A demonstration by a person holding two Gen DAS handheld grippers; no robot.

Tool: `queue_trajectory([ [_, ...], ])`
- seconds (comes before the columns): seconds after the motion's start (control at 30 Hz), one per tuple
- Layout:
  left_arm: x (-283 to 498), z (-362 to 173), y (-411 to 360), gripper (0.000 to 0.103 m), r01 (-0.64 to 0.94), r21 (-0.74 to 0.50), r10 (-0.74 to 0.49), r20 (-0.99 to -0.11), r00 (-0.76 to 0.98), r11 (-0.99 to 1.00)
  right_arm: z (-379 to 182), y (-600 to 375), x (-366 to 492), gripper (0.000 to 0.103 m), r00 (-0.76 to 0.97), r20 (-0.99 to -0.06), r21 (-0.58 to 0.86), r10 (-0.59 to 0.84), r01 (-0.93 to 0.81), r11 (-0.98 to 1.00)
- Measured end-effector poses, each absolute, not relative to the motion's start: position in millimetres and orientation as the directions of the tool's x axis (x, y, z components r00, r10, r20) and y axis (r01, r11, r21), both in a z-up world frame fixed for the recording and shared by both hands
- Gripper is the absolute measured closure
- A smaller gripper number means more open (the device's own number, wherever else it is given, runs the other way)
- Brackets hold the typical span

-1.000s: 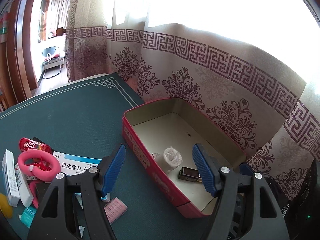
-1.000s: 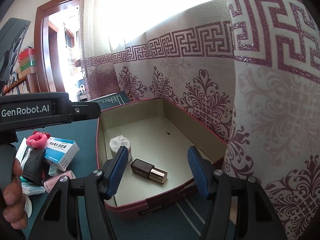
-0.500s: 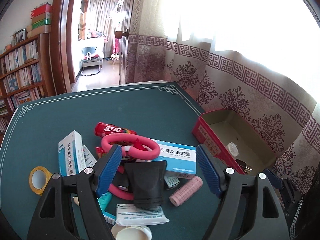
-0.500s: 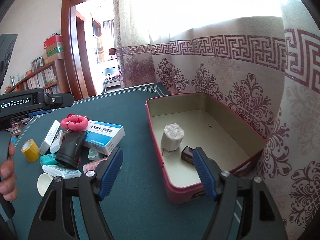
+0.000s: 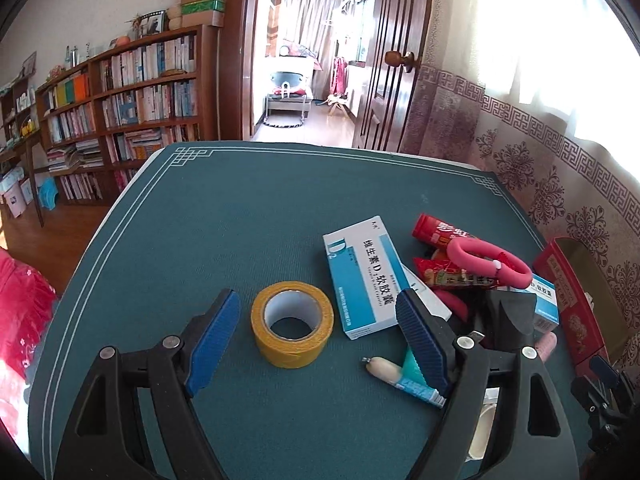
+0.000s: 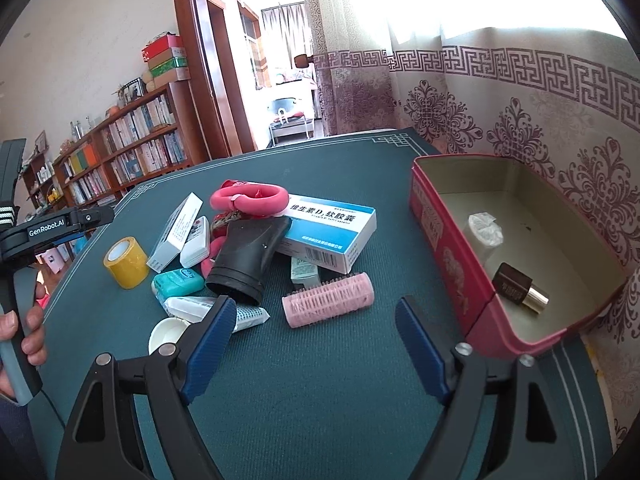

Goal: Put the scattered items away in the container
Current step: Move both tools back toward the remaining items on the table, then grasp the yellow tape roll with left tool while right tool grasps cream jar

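Only the right wrist view shows the pink hair roller (image 6: 328,299) ahead of the right gripper (image 6: 316,354), both grippers' fingers opening, empty, the left gripper (image 5: 318,338) astride the yellow tape roll (image 5: 292,323)

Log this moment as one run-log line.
left hand-held gripper: opening, over yellow tape roll | right hand-held gripper: opening, empty, near pink hair roller

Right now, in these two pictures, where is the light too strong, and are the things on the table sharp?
Left wrist view: window blown out white at upper right; yellow tape roll sharp. Right wrist view: curtain top overexposed; pink hair roller sharp; fisheye bends the red tin.
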State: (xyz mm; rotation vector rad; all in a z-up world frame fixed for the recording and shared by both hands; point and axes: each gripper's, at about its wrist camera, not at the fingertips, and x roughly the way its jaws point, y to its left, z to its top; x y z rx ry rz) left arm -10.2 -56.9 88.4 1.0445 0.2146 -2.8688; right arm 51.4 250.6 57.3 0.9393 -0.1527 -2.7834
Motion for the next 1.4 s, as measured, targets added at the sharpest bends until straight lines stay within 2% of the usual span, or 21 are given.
queue_trajectory([
  [0.27, -31, 56, -67, 0.02, 0.146, -0.098, -0.036, -0.7, -0.714, -0.984, 53, 243, 51, 0.018, -0.758, -0.615, 0.156, -0.217, 0.152, -0.976],
  [0.5, -37, 46, -59, 0.02, 0.164, -0.004, -0.115, -0.697, -0.708, -0.987, 49, 242, 49, 0.018, -0.738, -0.635, 0.174, -0.228, 0.151, -0.973],
  [1.13, -51, 17, -84, 0.02, 0.158, -0.2, 0.045, -0.745, -0.665, -0.967, 43, 196, 52, 0.018, -0.672, -0.664, 0.175, -0.329, 0.288, -0.941],
  [1.2, -48, 19, -81, 0.025, 0.146, -0.184, 0.039, -0.739, -0.672, -0.972, 42, 190, 53, 0.018, -0.661, -0.669, 0.175, -0.341, 0.305, -0.936],
  [1.23, -47, 20, -78, 0.035, 0.132, -0.187, 0.05, -0.734, -0.677, -0.973, 42, 187, 53, 0.018, -0.656, -0.671, 0.175, -0.346, 0.313, -0.933],
  [1.4, -38, 23, -72, 0.038, 0.135, -0.141, 0.01, -0.727, -0.687, -0.981, 38, 171, 54, 0.018, -0.628, -0.687, 0.169, -0.364, 0.35, -0.921],
])
